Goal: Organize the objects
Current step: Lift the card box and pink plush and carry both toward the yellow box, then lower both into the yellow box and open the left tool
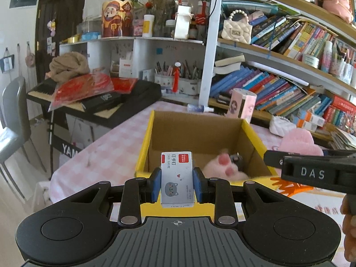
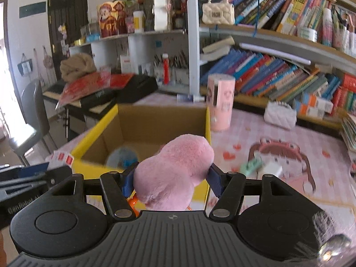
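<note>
My left gripper [image 1: 177,184] is shut on a small grey staple box [image 1: 177,178] with a red label and a cat drawing, held at the near edge of the open yellow cardboard box [image 1: 144,142]. A pink plush paw [image 1: 224,166] lies inside the box at the right. My right gripper [image 2: 171,178] is shut on a pink plush toy [image 2: 173,169] just before the near right corner of the same box [image 2: 93,133]. A blurred blue-grey object [image 2: 122,158] lies on the box floor. The right gripper's body [image 1: 311,171] shows at the right of the left wrist view.
The box stands on a pink checked tablecloth [image 1: 106,151]. A pink cylinder container [image 2: 220,102], a white quilted purse [image 2: 280,114], a green block [image 2: 253,163] and a white block [image 2: 271,166] are on the table. Bookshelves [image 2: 278,71] stand behind; a keyboard [image 1: 95,102] and chair [image 1: 13,120] are left.
</note>
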Tool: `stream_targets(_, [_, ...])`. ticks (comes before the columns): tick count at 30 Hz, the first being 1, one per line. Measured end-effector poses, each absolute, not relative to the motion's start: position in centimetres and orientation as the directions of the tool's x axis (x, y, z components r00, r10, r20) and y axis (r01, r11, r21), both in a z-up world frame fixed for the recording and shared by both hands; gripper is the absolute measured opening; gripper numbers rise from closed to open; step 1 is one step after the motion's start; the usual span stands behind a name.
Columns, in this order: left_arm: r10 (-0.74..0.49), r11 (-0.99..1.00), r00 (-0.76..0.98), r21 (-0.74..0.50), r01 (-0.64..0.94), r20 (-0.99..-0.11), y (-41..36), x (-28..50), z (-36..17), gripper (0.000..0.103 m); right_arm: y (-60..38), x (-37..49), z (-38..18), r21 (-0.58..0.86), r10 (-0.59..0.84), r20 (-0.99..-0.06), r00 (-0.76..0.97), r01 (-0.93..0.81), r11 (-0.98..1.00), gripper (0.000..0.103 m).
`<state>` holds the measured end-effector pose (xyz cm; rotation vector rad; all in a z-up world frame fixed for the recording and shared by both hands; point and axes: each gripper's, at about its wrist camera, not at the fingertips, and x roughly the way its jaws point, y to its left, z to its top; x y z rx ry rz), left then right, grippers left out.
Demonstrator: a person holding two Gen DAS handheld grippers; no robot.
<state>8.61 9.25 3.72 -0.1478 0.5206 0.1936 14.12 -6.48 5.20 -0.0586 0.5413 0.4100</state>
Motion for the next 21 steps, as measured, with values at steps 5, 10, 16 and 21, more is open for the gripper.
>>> stream_targets(5, [0.163,0.969,0.849,-0.078,-0.233,-0.502,8.9,12.1,3.6,0.028,-6.1,18.1,5.7,0.046,0.387,-0.495,0.778,-0.421,0.906,0.061])
stream_targets(10, [0.177,0.968,0.829,-0.059,-0.244,-0.530,8.4,15.1,2.7,0.028,-5.7,21.4,5.6,0.023,0.407,-0.486,0.773,-0.454,0.891,0.061])
stream_targets(16, [0.194,0.967,0.788,-0.020,-0.253,-0.585,7.9,17.6,1.1,0.028,-5.1,24.4,4.4,0.012,0.432,-0.513,0.742,-0.497,0.868,0.061])
stream_targets(21, [0.210,0.966,0.747,0.017,-0.257,-0.630,7.6,19.2,-0.2,0.028,-3.9,26.4,2.7,-0.022,0.445,-0.556,0.702,-0.548,0.836,0.061])
